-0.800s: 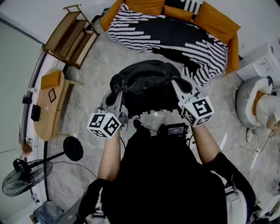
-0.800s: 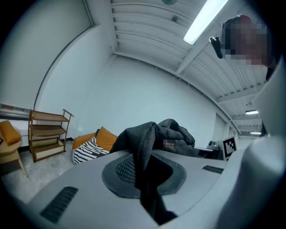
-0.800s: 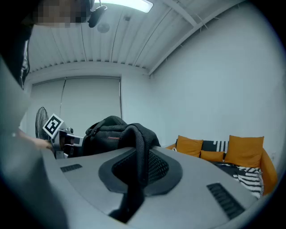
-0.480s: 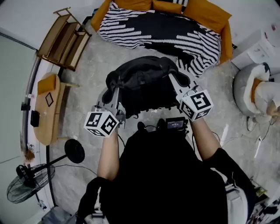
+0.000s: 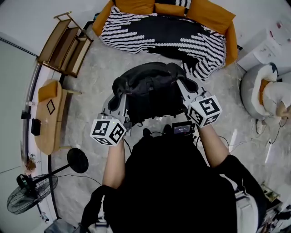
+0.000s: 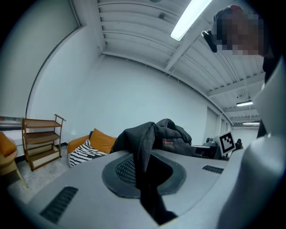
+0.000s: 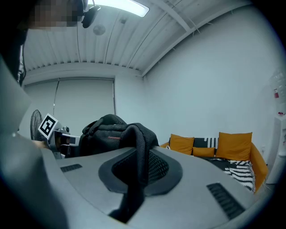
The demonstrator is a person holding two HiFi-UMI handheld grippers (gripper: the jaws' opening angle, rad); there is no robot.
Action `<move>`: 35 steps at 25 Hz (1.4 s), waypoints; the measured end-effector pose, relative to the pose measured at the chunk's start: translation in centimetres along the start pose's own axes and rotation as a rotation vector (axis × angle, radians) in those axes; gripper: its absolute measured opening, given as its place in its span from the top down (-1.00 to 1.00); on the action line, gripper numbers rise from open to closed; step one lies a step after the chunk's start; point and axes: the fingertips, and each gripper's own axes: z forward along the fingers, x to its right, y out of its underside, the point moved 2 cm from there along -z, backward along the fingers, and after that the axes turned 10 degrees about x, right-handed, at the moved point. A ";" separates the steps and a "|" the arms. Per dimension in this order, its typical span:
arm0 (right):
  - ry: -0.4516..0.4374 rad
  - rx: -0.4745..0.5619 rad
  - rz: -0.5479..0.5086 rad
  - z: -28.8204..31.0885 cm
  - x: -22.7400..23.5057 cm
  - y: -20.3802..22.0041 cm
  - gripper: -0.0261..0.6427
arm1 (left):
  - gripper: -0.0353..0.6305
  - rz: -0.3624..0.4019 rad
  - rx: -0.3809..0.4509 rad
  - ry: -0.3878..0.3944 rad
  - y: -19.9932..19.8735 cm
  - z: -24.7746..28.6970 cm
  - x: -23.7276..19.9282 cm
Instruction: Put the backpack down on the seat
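- Backpack (image 5: 150, 93) hangs in the air over the floor (image 5: 93, 77), short of the sofa (image 5: 231, 41) and clear of its seat; it is not yet set down.
- My left tool (image 5: 121, 101) is pressed together on a black mesh strap (image 6: 142, 147), which runs up out of the jaws to the bag; this tool holds the bag on the side away from the sofa.
- My right tool (image 5: 183, 91) pinches the other strap (image 7: 139, 147) the same way, also on the side away from the sofa.
- Both tools sit level with each other, one at each end of the bag, with the sofa straight ahead beyond them.
- A black-and-white striped blanket (image 5: 159, 36) covers the sofa seat, with orange cushions (image 5: 211, 13) along the sofa's back.
- A wooden shelf (image 5: 66, 43) stands near the sofa's end on my left-tool side.
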 end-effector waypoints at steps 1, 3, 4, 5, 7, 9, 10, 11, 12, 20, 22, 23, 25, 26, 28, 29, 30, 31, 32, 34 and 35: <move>-0.002 0.001 -0.001 0.0 -0.1 -0.1 0.79 | 0.80 0.002 0.003 -0.001 -0.1 -0.1 0.0; -0.009 0.004 -0.004 -0.1 -0.3 -0.2 0.79 | 0.80 0.000 0.009 -0.004 -0.2 -0.4 0.1; -0.012 0.005 -0.006 -0.1 -0.4 -0.3 0.79 | 0.80 0.000 0.011 -0.005 -0.4 -0.5 0.1; -0.015 0.006 -0.009 -0.2 -0.5 -0.5 0.79 | 0.80 0.000 0.012 -0.005 -0.5 -0.6 0.2; -0.020 0.009 -0.012 -0.2 -0.6 -0.7 0.79 | 0.80 0.003 0.014 -0.004 -0.8 -0.6 0.3; -0.026 0.014 -0.012 -0.2 -0.8 -0.9 0.79 | 0.80 0.008 0.017 -0.003 -1.0 -0.8 0.3; -0.028 0.017 -0.011 -0.3 -0.8 -0.9 0.79 | 0.80 0.011 0.018 -0.003 -1.1 -0.8 0.4; -0.031 0.020 -0.009 -0.4 -0.8 -0.9 0.79 | 0.80 0.013 0.020 -0.003 -1.1 -0.9 0.4; -0.034 0.021 -0.009 -0.5 -0.8 -1.0 0.79 | 0.80 0.015 0.020 -0.004 -1.1 -0.8 0.6; -0.061 0.027 0.013 -1.4 0.4 -1.3 0.79 | 0.80 0.031 0.015 -0.021 -0.8 -0.3 2.0; -0.073 0.026 0.016 -1.5 0.8 -1.2 0.79 | 0.80 0.029 0.012 -0.032 -0.4 -0.2 2.2; -0.078 0.027 0.017 -1.6 0.9 -1.2 0.79 | 0.80 0.027 0.011 -0.038 -0.3 -0.1 2.4; -0.087 0.027 0.019 -1.6 1.2 -1.1 0.79 | 0.80 0.022 0.012 -0.047 0.0 -0.1 2.6; -0.090 0.027 0.021 -1.5 1.4 -1.1 0.79 | 0.80 0.020 0.012 -0.051 0.1 0.0 2.6; -0.100 0.028 0.024 -1.3 1.6 -1.1 0.79 | 0.80 0.018 0.013 -0.060 0.2 0.1 2.7; -0.106 0.029 0.023 -1.3 1.7 -1.1 0.79 | 0.80 0.018 0.016 -0.065 0.3 0.0 2.7; -0.113 0.030 0.018 -1.2 1.7 -1.1 0.79 | 0.80 0.018 0.020 -0.069 0.3 0.0 2.7; -0.119 0.031 0.011 -1.2 1.7 -1.2 0.79 | 0.80 0.016 0.024 -0.072 0.3 0.0 2.7; -0.124 0.033 0.004 -1.2 1.7 -1.2 0.79 | 0.80 0.014 0.027 -0.075 0.4 0.0 2.8; -0.130 0.035 -0.005 -1.2 1.8 -1.2 0.79 | 0.80 0.008 0.032 -0.077 0.5 0.0 2.8; -0.132 0.036 -0.008 -1.2 1.8 -1.2 0.79 | 0.80 0.006 0.033 -0.078 0.6 0.1 2.8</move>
